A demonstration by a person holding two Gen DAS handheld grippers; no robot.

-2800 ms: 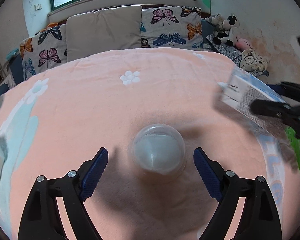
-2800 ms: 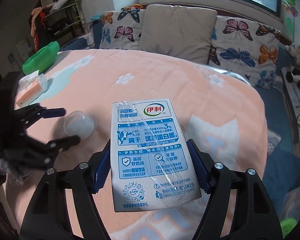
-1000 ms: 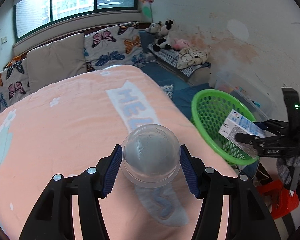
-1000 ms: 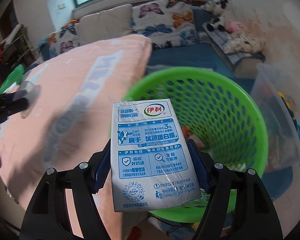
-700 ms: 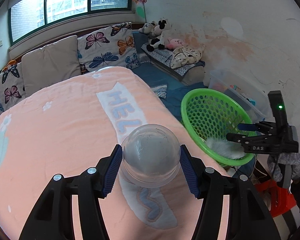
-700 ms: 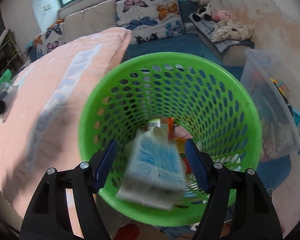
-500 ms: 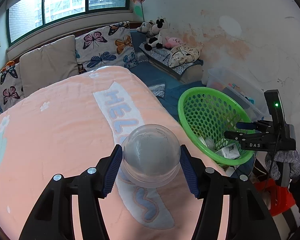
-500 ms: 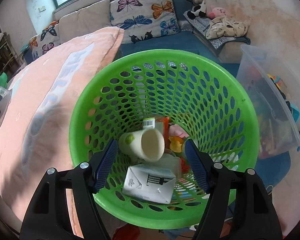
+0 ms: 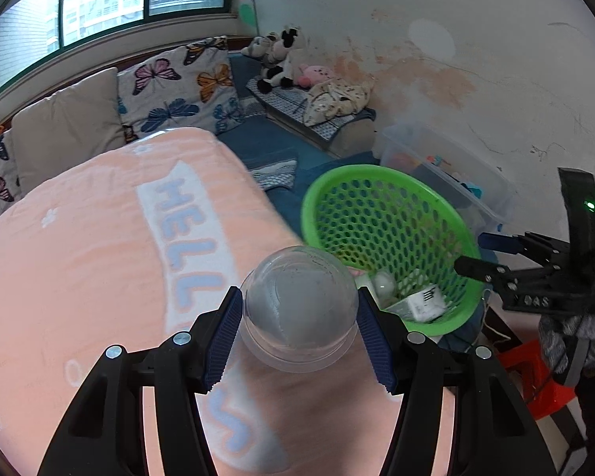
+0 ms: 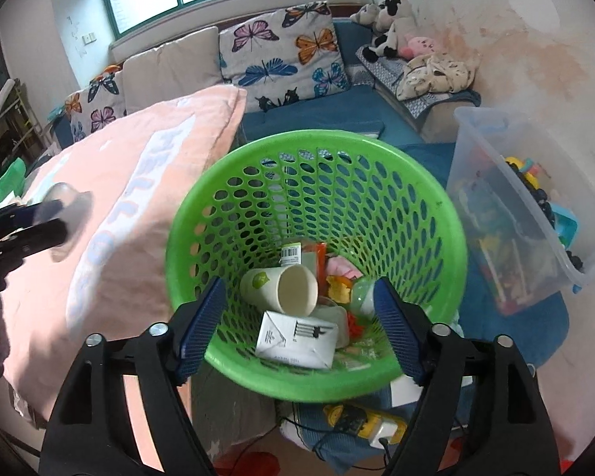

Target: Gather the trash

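Carton [image 10: 295, 339] in basket [image 10: 452, 238]; cup [image 9: 299, 309] apparently gripped.

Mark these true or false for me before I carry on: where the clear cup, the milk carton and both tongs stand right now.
1. The left tongs are shut on the clear plastic cup. True.
2. The right tongs grip the milk carton. False: they are open and bare above the green basket; the carton lies inside it.
3. The clear plastic cup is already in the basket. False: it is held over the pink blanket, short of the rim.
4. A paper cup lies on its side in the basket. True.
5. The clear storage bin stands beside the basket. True.
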